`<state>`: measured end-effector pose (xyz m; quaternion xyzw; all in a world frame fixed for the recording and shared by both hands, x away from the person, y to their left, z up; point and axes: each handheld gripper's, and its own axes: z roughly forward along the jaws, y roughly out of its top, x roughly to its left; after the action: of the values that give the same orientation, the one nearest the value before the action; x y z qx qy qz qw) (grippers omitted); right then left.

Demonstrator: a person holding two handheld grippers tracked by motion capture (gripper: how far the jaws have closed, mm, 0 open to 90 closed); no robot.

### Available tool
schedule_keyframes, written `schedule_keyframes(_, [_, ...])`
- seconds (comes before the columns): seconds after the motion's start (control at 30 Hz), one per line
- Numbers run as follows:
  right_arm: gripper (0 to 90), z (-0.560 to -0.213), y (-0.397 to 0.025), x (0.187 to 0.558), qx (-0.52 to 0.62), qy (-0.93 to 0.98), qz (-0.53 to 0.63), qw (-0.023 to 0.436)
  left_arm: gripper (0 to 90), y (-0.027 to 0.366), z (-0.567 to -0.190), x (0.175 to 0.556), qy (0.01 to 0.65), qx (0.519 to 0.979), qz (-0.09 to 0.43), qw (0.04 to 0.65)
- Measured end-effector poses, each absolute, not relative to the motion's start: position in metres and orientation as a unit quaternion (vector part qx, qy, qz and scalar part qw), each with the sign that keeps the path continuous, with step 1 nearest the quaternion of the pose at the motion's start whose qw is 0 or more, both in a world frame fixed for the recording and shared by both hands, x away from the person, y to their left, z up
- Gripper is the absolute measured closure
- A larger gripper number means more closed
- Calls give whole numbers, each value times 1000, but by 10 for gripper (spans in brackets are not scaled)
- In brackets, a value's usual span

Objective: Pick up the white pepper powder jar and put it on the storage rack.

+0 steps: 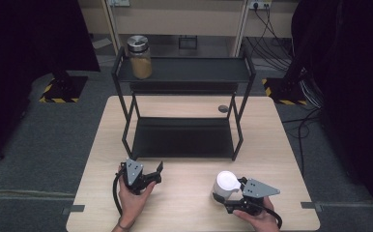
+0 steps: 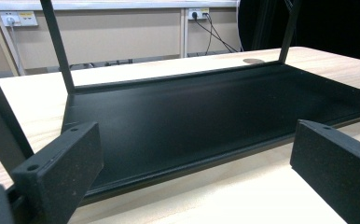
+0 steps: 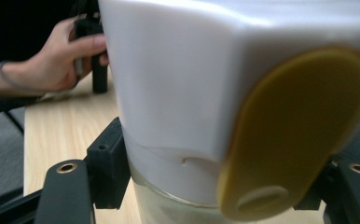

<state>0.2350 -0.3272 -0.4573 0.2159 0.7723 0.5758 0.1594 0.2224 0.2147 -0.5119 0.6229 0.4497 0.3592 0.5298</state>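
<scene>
**White-lidded jar in right gripper, near front edge of tabletop**

While your right gripper (image 1: 233,195) clamped its jaws on the white-lidded jar (image 1: 225,186), that jar stood upright on the tabletop (image 1: 184,193), right of centre near the front edge. Lid: white, with a yellow flip tab (image 3: 290,135). Your left gripper (image 1: 148,174) rested well apart to the left, jaws spread and holding nothing, facing the black rack (image 1: 182,137) and its lower shelf (image 2: 206,116). Upper shelf, left end: one glass jar (image 1: 139,57), metal lid, tan contents.
</scene>
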Motion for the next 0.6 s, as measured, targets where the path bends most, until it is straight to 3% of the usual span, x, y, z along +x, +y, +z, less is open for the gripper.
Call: schedule_keyframes(0.6, [307, -418, -300, 222, 290, 705, 579, 288, 17, 216, -511, 224, 448, 625, 357, 530])
